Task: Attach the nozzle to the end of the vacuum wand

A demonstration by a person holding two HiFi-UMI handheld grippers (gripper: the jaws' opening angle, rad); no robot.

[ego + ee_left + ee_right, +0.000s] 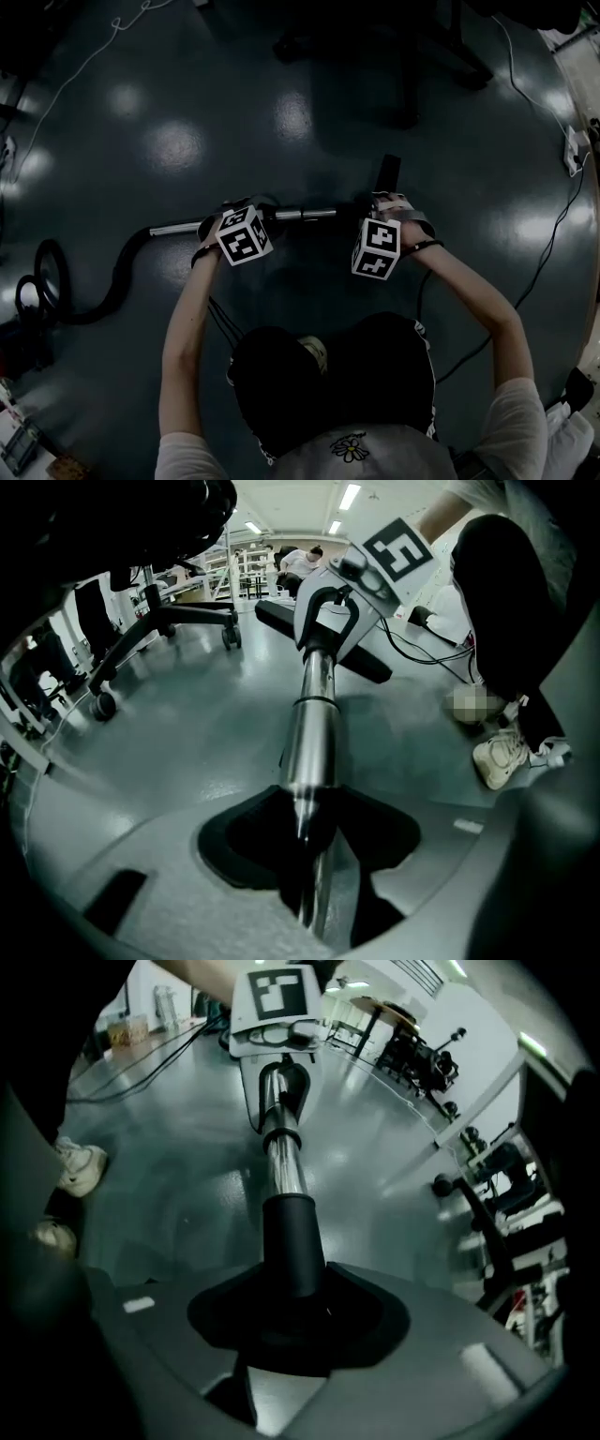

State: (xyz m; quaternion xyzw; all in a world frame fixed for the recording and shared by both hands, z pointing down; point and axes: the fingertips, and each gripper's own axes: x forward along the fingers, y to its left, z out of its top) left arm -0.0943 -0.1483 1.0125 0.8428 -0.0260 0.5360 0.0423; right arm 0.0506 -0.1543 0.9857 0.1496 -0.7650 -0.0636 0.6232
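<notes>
My left gripper (pixel 249 212) is shut on the chrome vacuum wand (pixel 306 214), which runs level above the dark floor. From the wand's left end a black hose (pixel 112 281) trails away. In the left gripper view the wand (pixel 314 733) passes between the jaws of the left gripper (pixel 309 855) and leads to the right gripper (pixel 323 602). My right gripper (pixel 389 202) is shut on the black nozzle (pixel 387 173). In the right gripper view the nozzle's round collar (pixel 292 1241) sits over the wand's end (pixel 281 1157), in line with it, within the right gripper (pixel 295 1312).
A chair base (pixel 403 56) stands on the floor beyond the grippers. Cables (pixel 75 75) lie at the far left and a power strip (pixel 574 150) at the right edge. The person's shoe (pixel 511 752) is near the wand. Office chairs (pixel 169 621) stand further off.
</notes>
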